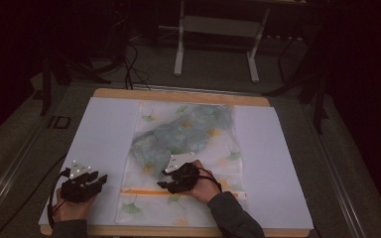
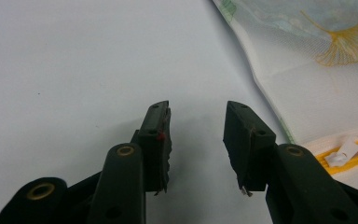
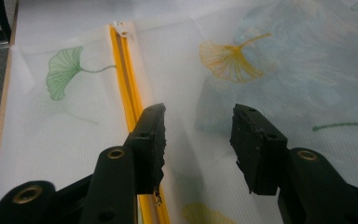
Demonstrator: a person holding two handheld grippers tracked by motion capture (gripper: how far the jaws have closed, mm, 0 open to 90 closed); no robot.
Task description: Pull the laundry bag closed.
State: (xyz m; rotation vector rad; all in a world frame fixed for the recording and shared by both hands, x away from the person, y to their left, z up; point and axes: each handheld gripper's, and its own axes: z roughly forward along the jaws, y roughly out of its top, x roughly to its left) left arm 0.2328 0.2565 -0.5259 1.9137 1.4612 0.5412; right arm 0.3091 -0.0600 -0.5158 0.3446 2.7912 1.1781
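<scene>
Dim room, grey floor point(image 1: 213, 74) (white stand point(image 1: 218, 29) behind)

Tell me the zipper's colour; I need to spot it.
Orange zipper, clearest in the right gripper view.

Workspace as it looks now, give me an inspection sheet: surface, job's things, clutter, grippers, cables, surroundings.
Surface: white sheet on a wood-edged table.
Job's things: mesh bag with leaf print lies flat, something blue-green inside; orange zipper runs across its near end, white pull at the left end.
Clutter: nothing seen.
Grippers: left gripper open over bare sheet beside the bag; right gripper open over the bag, near the zipper.
Cables: one trails from the left gripper; others lie on the floor.
Surroundings: dim room, white stand behind the table.
</scene>
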